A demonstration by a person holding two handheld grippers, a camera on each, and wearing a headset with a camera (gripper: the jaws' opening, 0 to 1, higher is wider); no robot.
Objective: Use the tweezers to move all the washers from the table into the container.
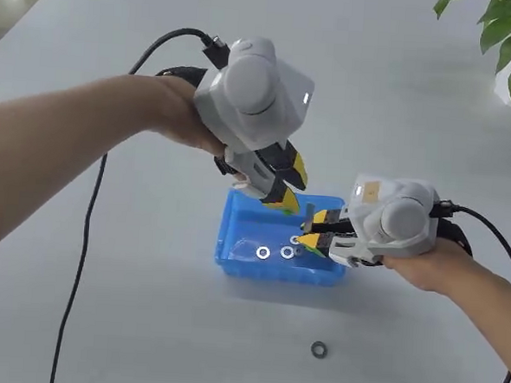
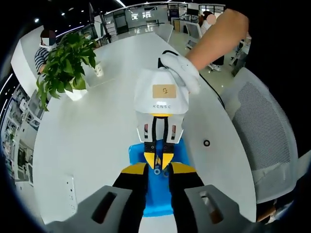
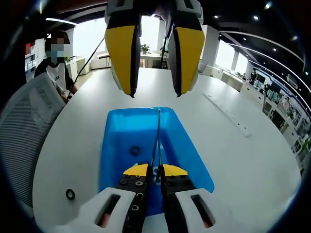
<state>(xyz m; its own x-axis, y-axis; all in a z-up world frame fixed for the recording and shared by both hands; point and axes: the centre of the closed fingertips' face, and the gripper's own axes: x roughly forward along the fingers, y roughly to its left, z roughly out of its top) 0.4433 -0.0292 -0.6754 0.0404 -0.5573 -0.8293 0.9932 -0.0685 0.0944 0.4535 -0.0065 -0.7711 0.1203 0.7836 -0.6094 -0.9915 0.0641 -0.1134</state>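
A blue container (image 1: 231, 258) sits on the grey table and holds three washers (image 1: 263, 254). One more washer (image 1: 319, 349) lies on the table in front of it, also seen as washer (image 3: 71, 194) and washer (image 2: 207, 143). My right gripper (image 1: 314, 229) hovers over the container's right end, shut on thin tweezers (image 3: 158, 136) that point down into the container (image 3: 116, 141) near a washer (image 3: 135, 150). My left gripper (image 1: 289, 187) hangs open above the container's far edge, facing the right gripper (image 2: 159, 158), with nothing between its jaws.
A potted plant (image 1: 508, 42) stands at the far right of the table. A black cable (image 1: 88, 233) trails from the left gripper across the table. A mesh chair (image 3: 24, 131) and a person (image 3: 56, 58) are beside the table.
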